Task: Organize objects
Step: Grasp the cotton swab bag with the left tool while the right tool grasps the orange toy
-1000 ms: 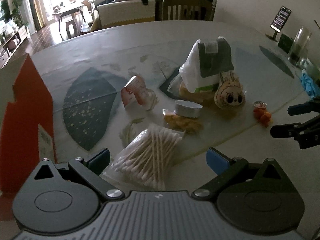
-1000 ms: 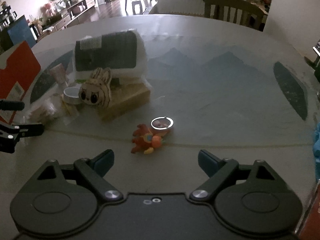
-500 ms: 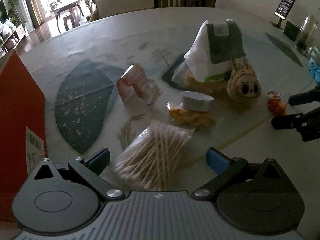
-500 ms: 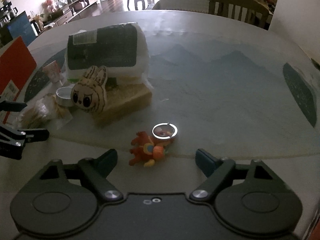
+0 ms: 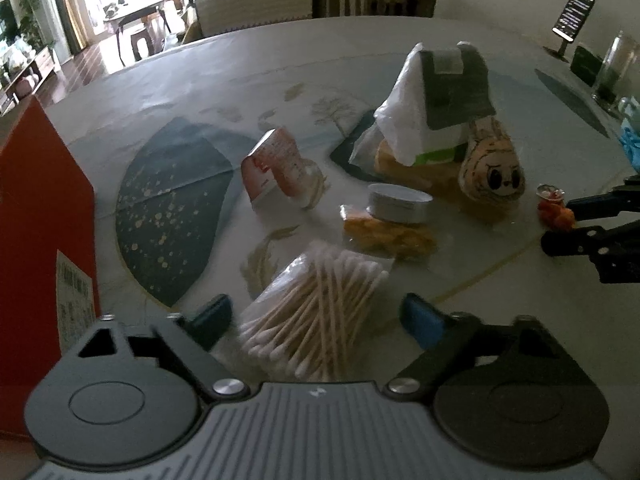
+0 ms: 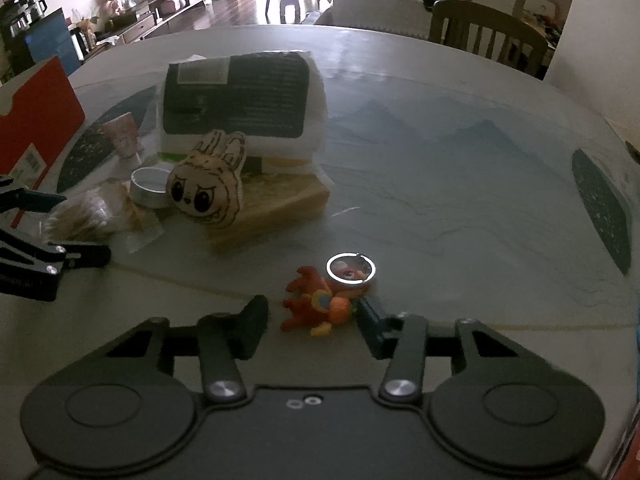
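A clear bag of cotton swabs (image 5: 320,300) lies on the round table (image 5: 200,92), and my left gripper (image 5: 316,318) stands open around its near end. My right gripper (image 6: 312,318) sits low over a small orange toy figure (image 6: 316,304) with a metal keyring (image 6: 351,268). Its jaws are partly drawn in. The right finger is at the toy's side, and the left finger stands a little apart from it. In the left wrist view the right gripper (image 5: 558,222) shows at the right edge with the toy (image 5: 556,210) between its fingers.
Behind the swabs lie an orange snack packet (image 5: 388,236), a round tin (image 5: 400,202), a pink tube (image 5: 276,168), a plush rabbit face (image 6: 208,192), a tissue pack (image 6: 240,100) on a yellow block (image 6: 272,208). A red box (image 5: 40,240) stands left; a glass (image 5: 616,68) stands far right.
Both grippers moved forward and down toward their objects. The right gripper's fingers narrowed around the orange toy. The left gripper stayed open and now straddles the swab bag.
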Motion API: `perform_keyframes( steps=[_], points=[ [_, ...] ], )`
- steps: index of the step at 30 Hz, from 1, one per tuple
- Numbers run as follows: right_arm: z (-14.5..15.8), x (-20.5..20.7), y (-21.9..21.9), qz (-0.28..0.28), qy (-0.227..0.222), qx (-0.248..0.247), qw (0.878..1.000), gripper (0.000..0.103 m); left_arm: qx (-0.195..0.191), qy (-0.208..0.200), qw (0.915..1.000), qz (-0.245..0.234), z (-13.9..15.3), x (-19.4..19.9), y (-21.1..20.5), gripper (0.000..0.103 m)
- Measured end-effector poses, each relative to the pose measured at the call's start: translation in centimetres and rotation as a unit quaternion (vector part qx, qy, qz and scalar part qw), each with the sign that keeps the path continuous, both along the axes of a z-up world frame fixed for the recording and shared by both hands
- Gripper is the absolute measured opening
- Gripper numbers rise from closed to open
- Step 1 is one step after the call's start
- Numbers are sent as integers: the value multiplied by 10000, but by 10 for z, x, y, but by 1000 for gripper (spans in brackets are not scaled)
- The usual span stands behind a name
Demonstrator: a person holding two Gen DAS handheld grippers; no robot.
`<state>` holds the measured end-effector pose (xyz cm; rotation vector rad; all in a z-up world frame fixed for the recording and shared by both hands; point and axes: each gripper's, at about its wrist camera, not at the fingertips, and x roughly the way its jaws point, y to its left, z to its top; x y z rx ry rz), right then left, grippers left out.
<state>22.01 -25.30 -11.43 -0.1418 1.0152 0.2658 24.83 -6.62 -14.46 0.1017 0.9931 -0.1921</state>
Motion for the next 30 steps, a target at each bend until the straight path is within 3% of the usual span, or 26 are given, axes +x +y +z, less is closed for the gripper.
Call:
perform_keyframes(
  steps=[2, 5, 7, 13, 30],
  points=[
    [0, 0, 0, -42, -1, 12, 10000, 41, -3, -32, 10000, -17, 3, 0, 1, 62],
    [0, 0, 1, -90, 13, 39, 10000, 40, -47, -15, 10000, -58, 6, -1, 0, 45],
    [1, -2, 0, -122, 29, 66, 9999, 37, -26, -8, 10000, -69, 7, -3, -1, 40],
    [9, -13, -2, -166, 20, 230, 9996, 36, -218, 32, 9997, 50, 11, -10, 0, 35],
    [69, -67, 19, 127, -403, 755, 9963, 35, -960, -22, 9952, 196, 56, -47, 5, 35]
  ],
)
